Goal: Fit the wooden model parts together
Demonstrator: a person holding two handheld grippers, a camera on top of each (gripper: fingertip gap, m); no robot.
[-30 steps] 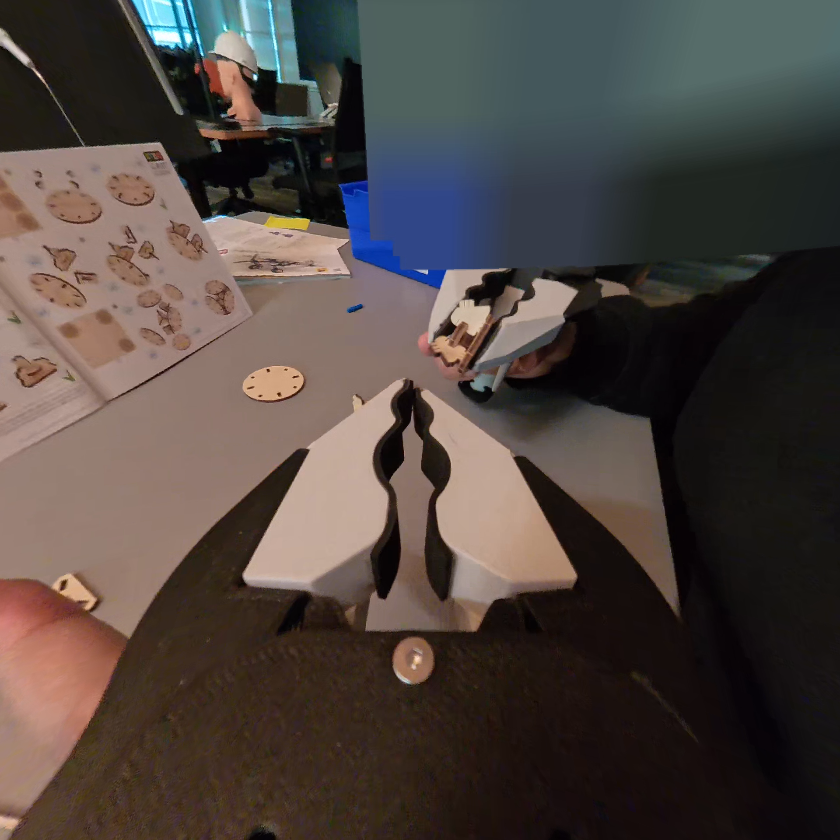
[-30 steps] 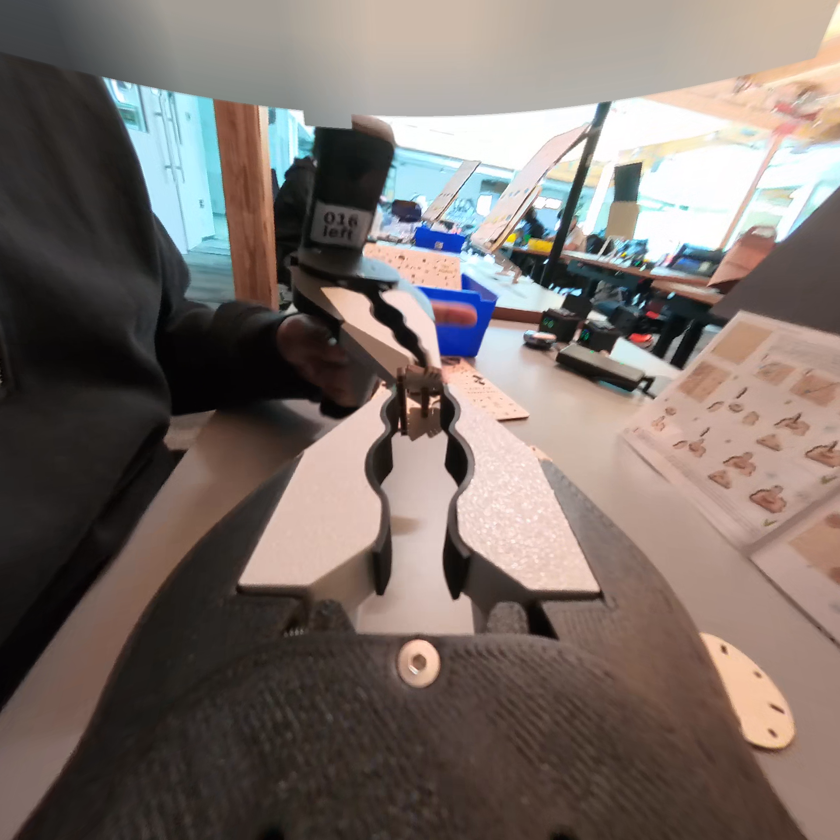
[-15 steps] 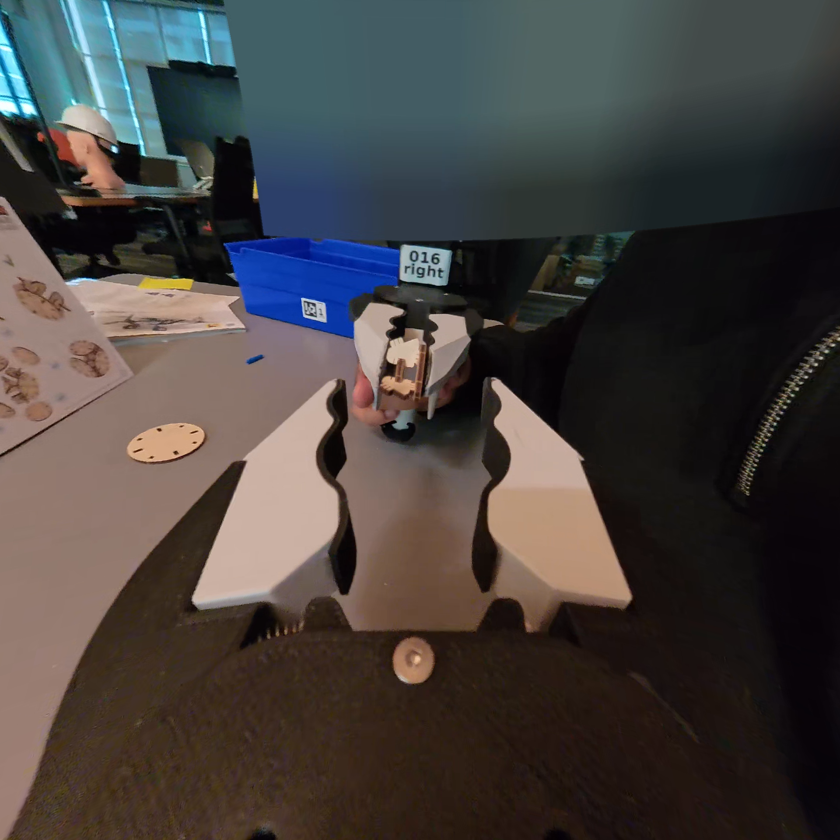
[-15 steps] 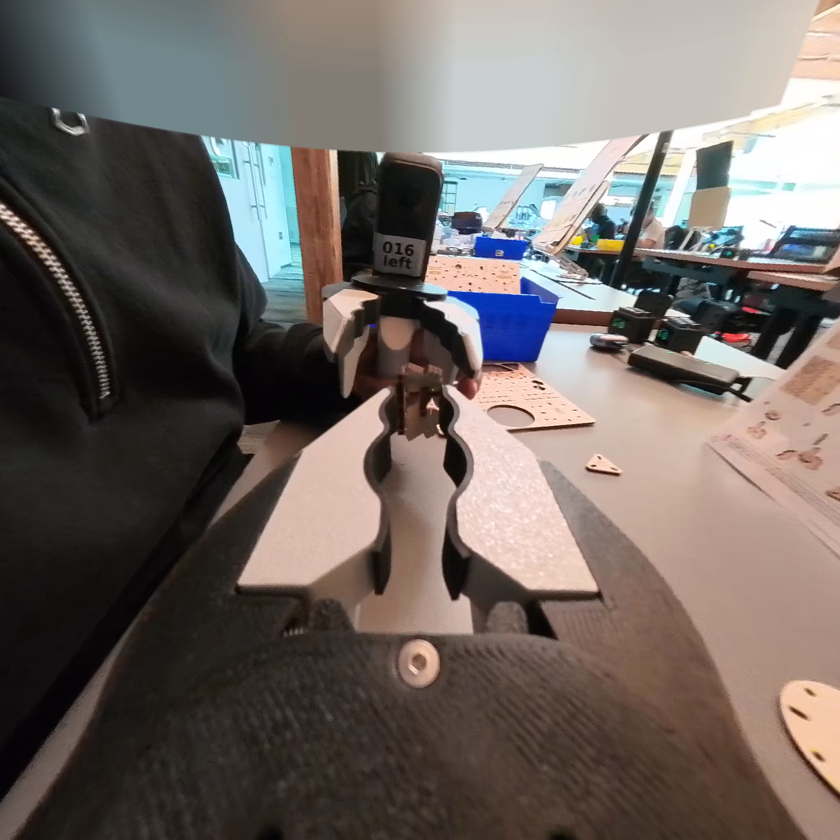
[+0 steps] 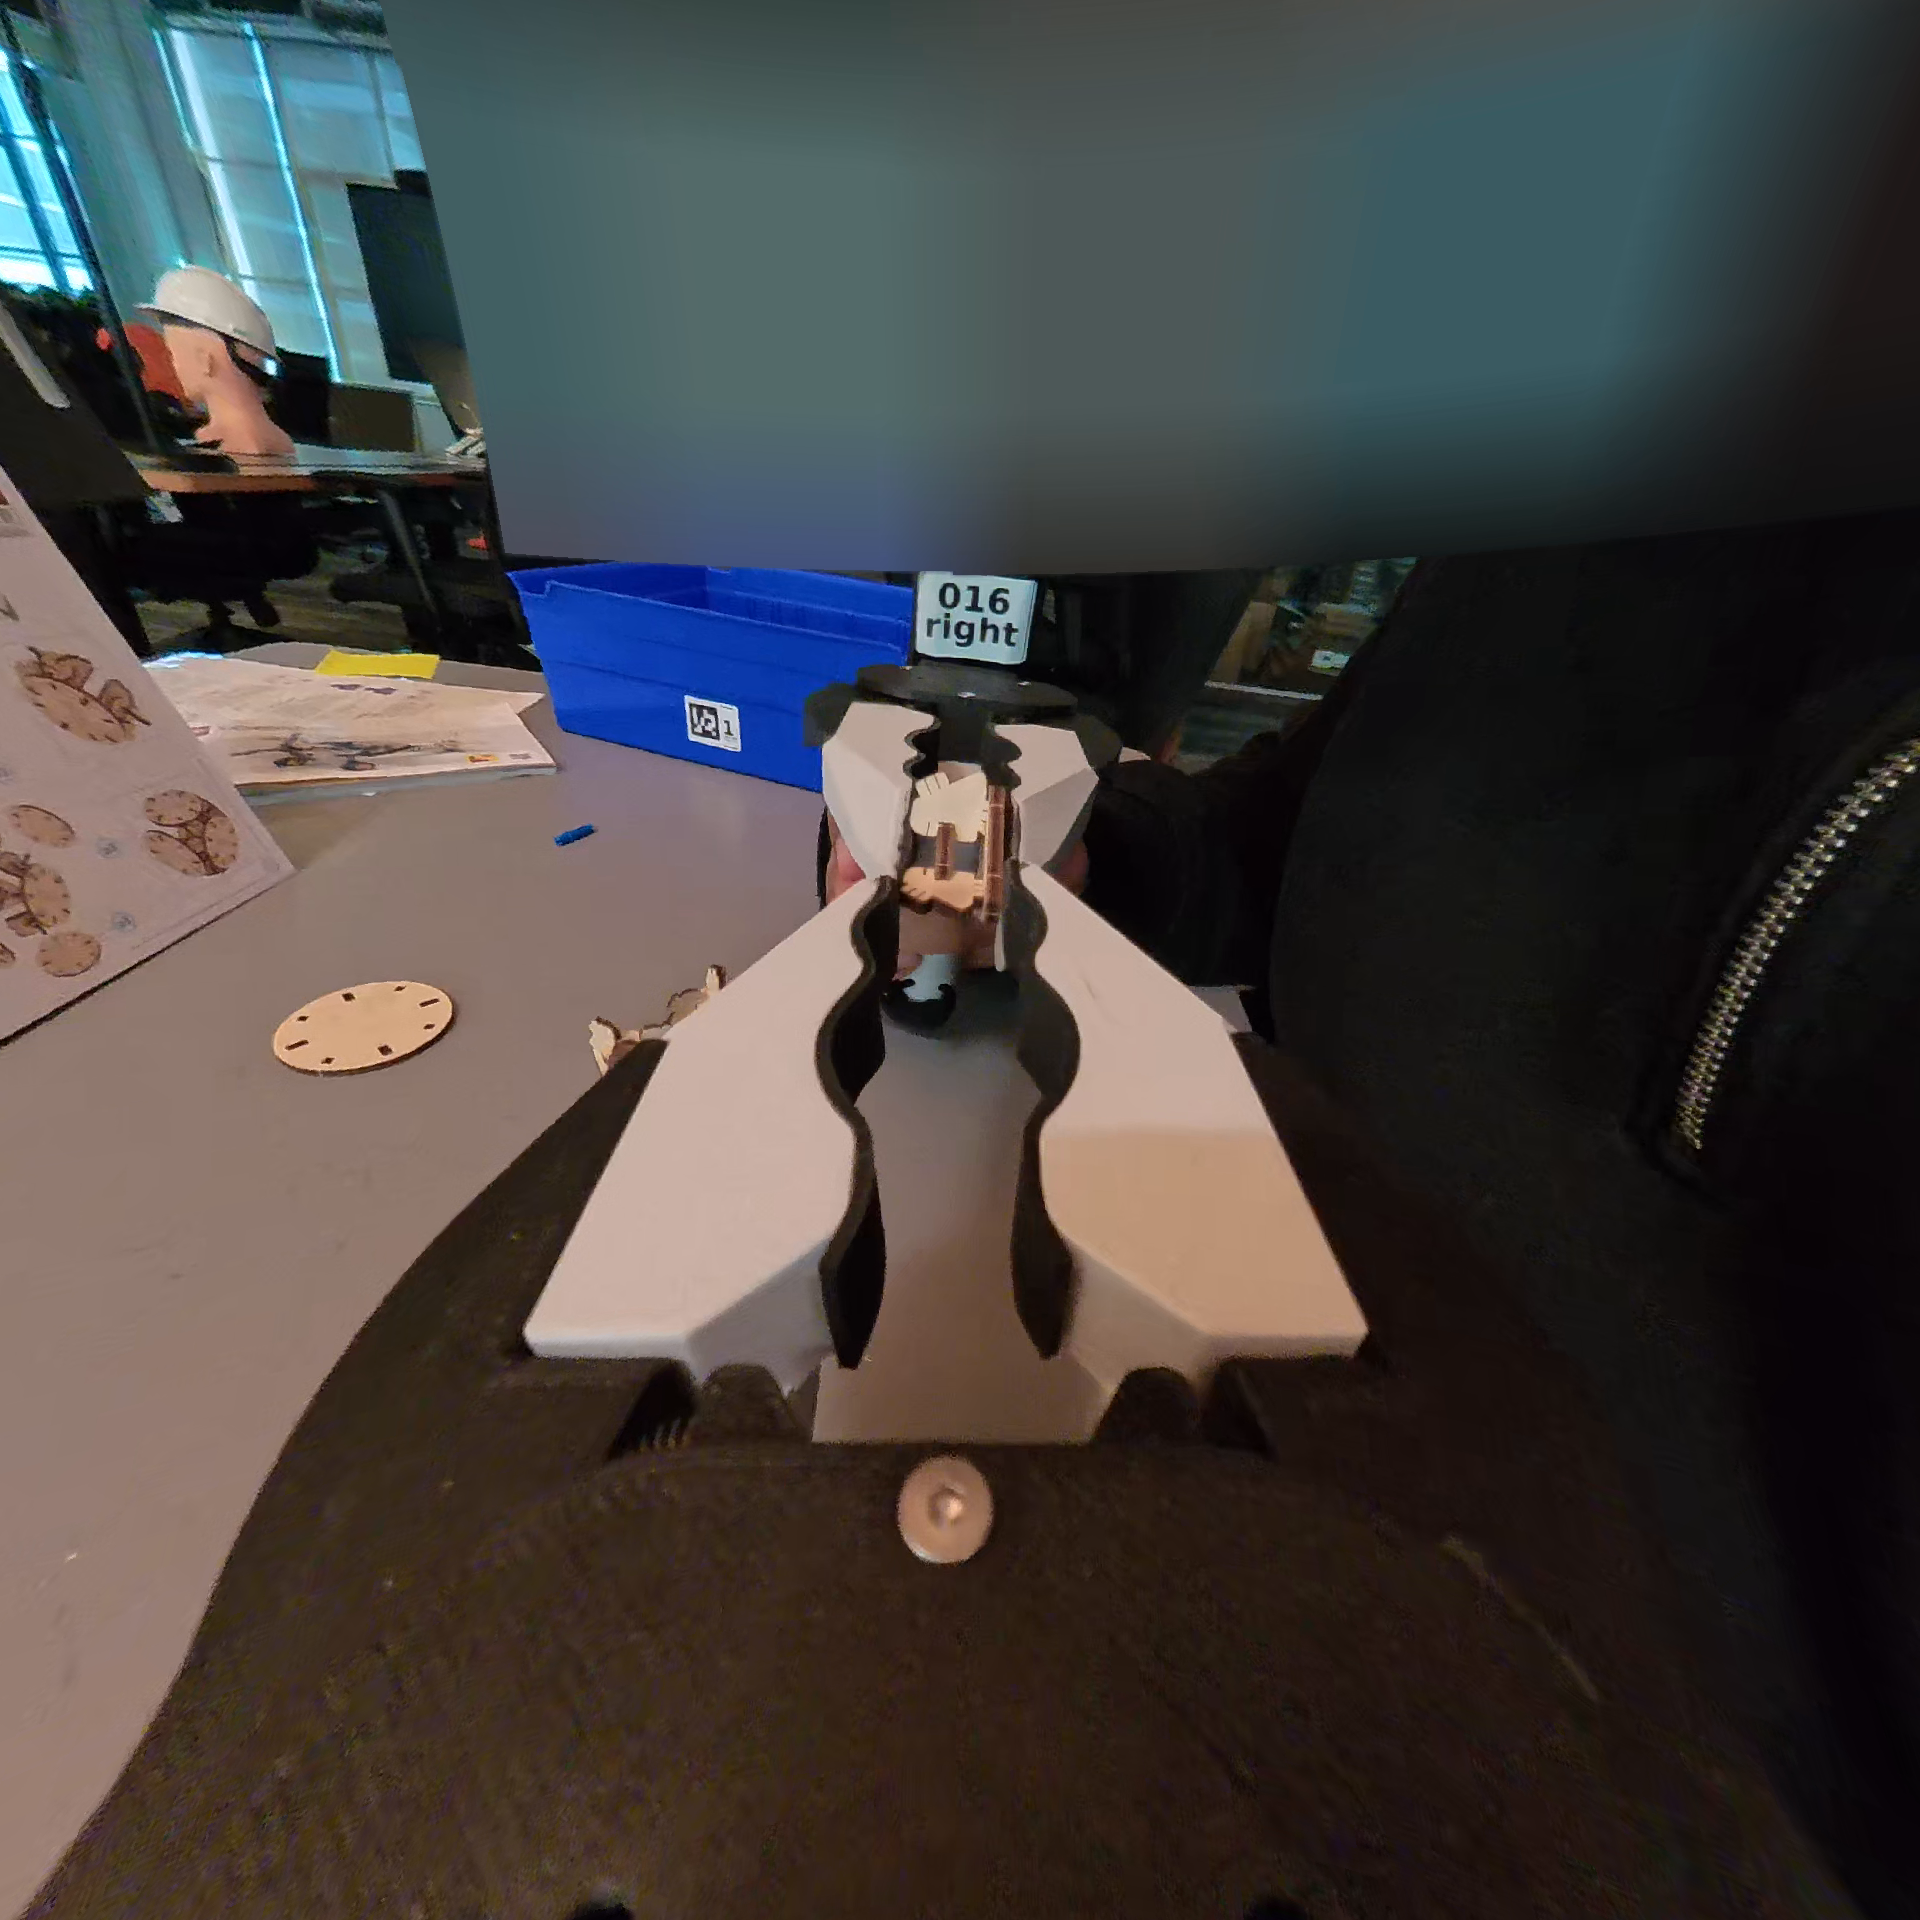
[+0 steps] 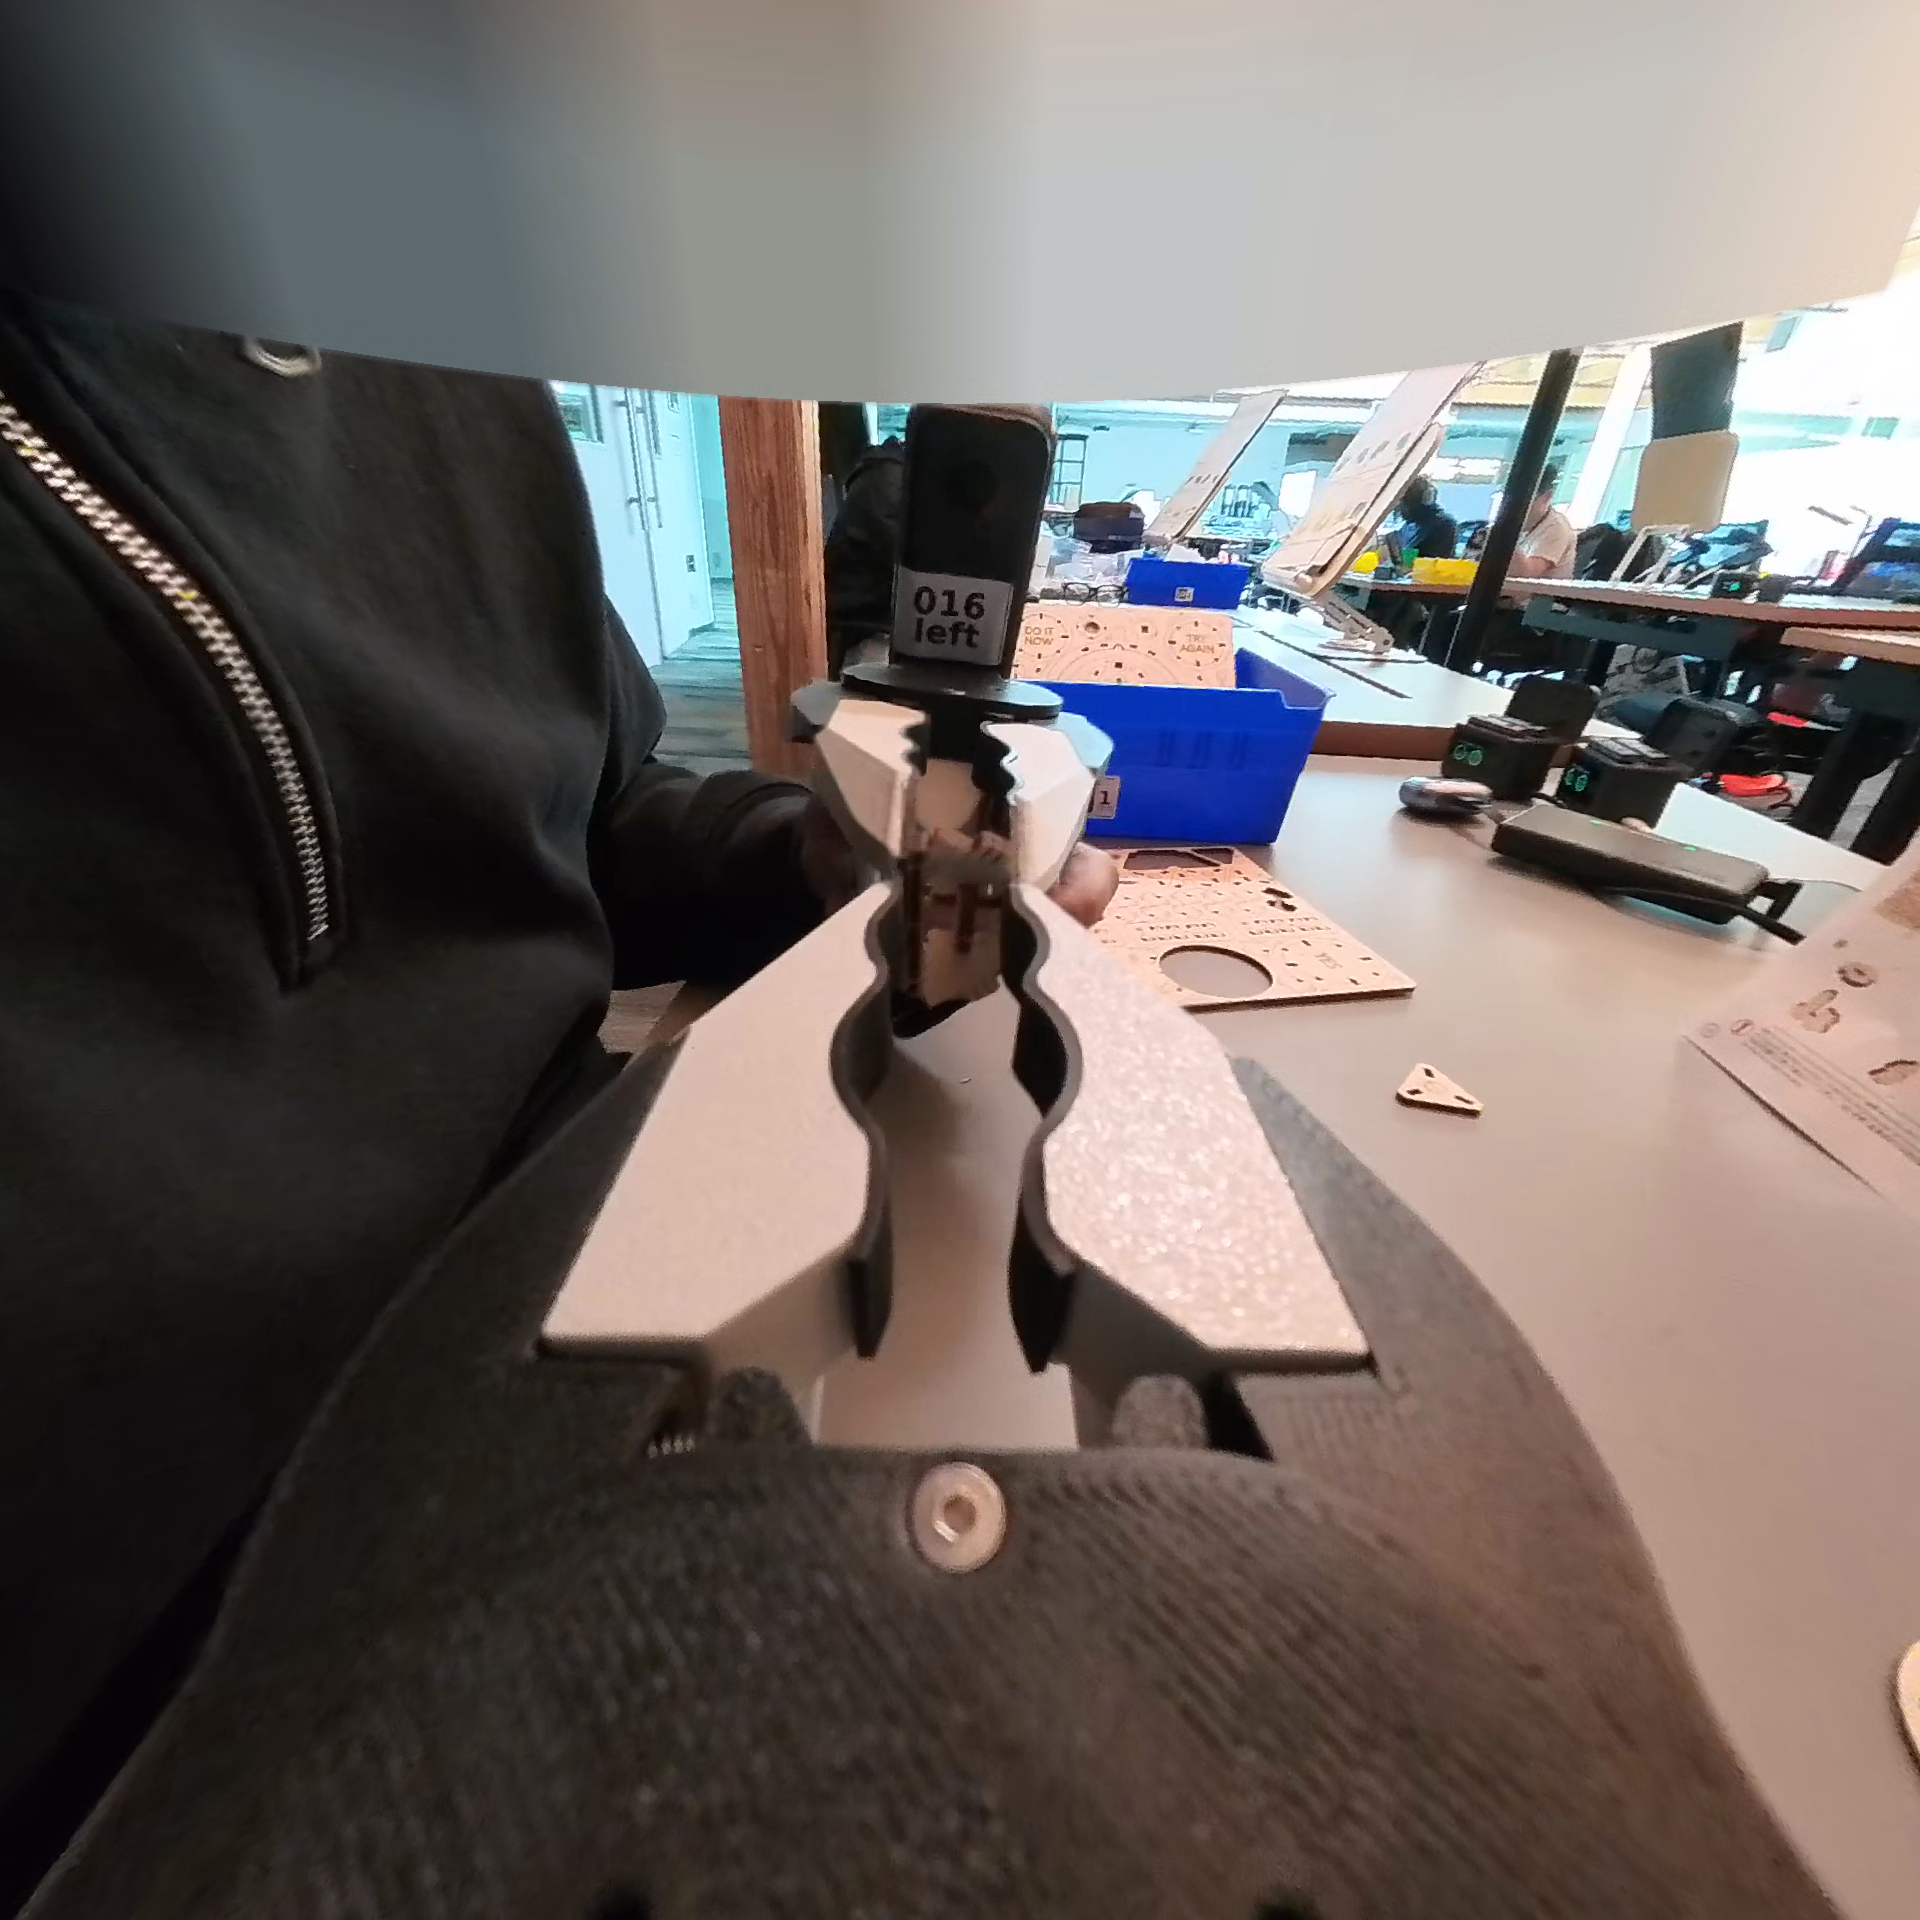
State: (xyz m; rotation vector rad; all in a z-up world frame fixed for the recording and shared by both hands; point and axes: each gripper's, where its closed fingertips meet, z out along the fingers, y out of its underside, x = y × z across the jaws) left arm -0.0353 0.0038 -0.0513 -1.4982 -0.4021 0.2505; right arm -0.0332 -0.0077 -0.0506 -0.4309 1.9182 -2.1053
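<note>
The bin (image 5: pixel 675 644), blue, stood at the far side of the grey surface (image 5: pixel 208 1195) and is the mark for all else. Nearer the person than the bin, and above the surface, the two tools met tip to tip. The right tool (image 6: pixel 951 914) pinched a small wooden assembly (image 5: pixel 951 852), both pads pressed on its sides. The left tool (image 5: pixel 951 899) faced it from the opposite side, narrowly parted, its tips closed on the lower end of the same assembly as far as could be seen. The assembly thus hung between both tools, clear of the surface.

Just in front of the bin lay a wooden cut-out sheet (image 6: pixel 1247 935) with a round hole, and nearer than that a small triangle (image 6: pixel 1439 1091). Off one end of the bin lay a booklet (image 5: pixel 353 727) and a tiny blue bit (image 5: pixel 574 833). Farther out from the bin a disc (image 5: pixel 364 1025) lay flat, with a wooden scrap (image 5: pixel 665 1023) touching the side of the left tool's finger. An instruction sheet (image 5: pixel 94 810) leaned beyond the disc. Off the bin's other end sat black devices (image 6: pixel 1621 857).

The person's dark jacket (image 5: pixel 1558 935) closed off the near side. Open grey surface lay between the bin and the disc
</note>
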